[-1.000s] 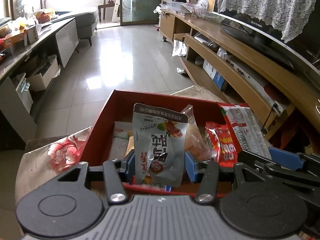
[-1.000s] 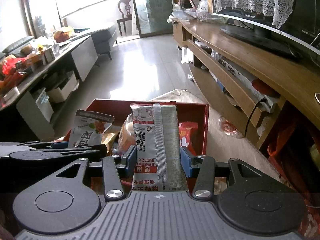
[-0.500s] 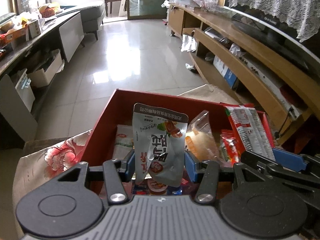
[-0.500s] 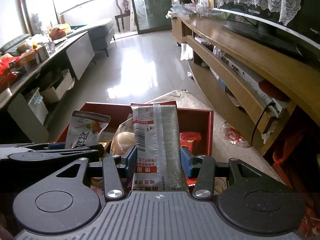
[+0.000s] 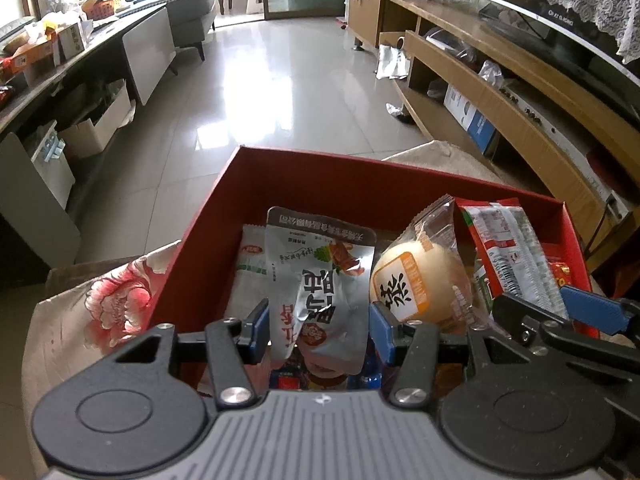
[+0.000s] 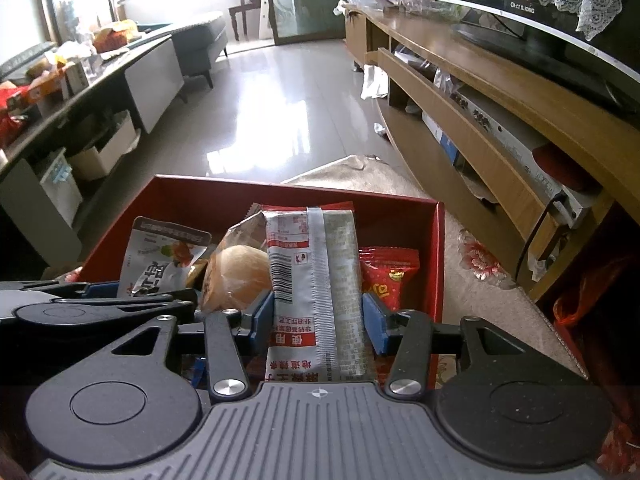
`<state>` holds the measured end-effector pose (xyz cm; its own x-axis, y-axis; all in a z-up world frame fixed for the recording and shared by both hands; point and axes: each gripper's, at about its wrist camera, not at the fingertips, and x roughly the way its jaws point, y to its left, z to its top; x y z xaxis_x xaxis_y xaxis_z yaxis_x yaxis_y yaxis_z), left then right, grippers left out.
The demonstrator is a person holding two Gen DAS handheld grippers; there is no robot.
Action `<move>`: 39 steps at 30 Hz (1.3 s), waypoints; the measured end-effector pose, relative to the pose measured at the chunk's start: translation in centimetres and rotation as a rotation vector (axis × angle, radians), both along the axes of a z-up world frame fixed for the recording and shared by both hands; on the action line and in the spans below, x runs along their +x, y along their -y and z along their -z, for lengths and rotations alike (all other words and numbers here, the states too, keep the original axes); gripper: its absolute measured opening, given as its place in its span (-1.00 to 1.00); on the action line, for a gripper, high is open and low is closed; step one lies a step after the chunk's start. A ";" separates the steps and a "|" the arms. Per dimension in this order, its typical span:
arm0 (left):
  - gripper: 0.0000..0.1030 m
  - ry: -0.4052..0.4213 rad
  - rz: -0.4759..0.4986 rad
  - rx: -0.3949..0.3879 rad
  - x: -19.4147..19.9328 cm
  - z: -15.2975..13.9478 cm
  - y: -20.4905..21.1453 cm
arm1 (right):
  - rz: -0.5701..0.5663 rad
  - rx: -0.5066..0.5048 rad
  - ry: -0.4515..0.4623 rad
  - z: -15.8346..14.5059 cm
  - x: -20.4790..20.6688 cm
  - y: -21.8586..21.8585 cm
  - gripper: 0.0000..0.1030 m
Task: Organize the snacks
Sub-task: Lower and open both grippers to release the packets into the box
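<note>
Snacks are going into a red box [image 5: 304, 176] on a floral cloth [image 5: 100, 300]. The left hand-held gripper [image 5: 318, 330] pinches a silver pouch [image 5: 320, 280] upright over the box's left side, beside a wrapped bun [image 5: 420, 280]. The right hand-held gripper [image 6: 318, 320] has a long red-and-white packet [image 6: 316, 280] between its pads, jaws opening. To do this well, I judge each pack should sit low inside the walls before letting go, clear of the bun, so nothing tips out

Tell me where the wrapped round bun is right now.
The wrapped bun sits inside the red box, centre-right in the left wrist view, between the silver pouch in the left gripper and the red-and-white packet.
</note>
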<state>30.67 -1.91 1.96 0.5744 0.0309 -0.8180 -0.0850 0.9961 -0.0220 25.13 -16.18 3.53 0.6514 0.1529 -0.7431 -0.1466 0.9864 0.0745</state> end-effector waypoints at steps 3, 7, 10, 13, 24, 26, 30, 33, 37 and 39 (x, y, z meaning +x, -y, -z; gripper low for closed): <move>0.06 -0.003 -0.003 0.003 0.1 0.0 -0.1 | 0.005 -0.003 0.001 0.1 -0.1 0.1 0.18; 0.08 -0.004 -0.008 0.001 -0.1 -0.1 -0.4 | 0.009 -0.006 -0.001 0.0 -0.1 0.1 0.31; 0.08 -0.002 -0.005 0.005 -0.3 -0.3 -0.4 | 0.008 -0.006 0.002 0.0 -0.2 0.1 0.35; 0.10 0.003 -0.008 0.003 -0.5 -0.5 -0.6 | 0.009 -0.011 0.007 -0.2 -0.3 0.3 0.43; 0.17 0.013 -0.021 -0.004 -1.4 -1.3 -1.0 | 0.011 -0.006 0.033 -1.0 -1.1 0.7 0.56; 0.19 0.018 -0.025 -0.008 -1.7 -1.6 -1.2 | 0.015 -0.002 0.039 -1.3 -1.3 0.9 0.56; 0.21 0.034 -0.026 0.005 -2.5 -2.1 -1.3 | 0.030 0.002 0.049 -1.6 -1.7 1.3 0.57; 0.23 0.041 -0.029 0.012 -3.4 -2.4 -1.5 | 0.032 -0.001 0.054 -1.8 -2.2 1.4 0.57; 0.23 0.043 -0.047 0.012 -4.7 -2.7 -1.9 | 0.034 -0.005 0.059 -2.0 -3.0 1.5 0.58; 0.23 0.043 -0.050 0.005 -5.5 -2.9 -2.1 | 0.032 -0.004 0.061 -2.2 -3.5 1.5 0.60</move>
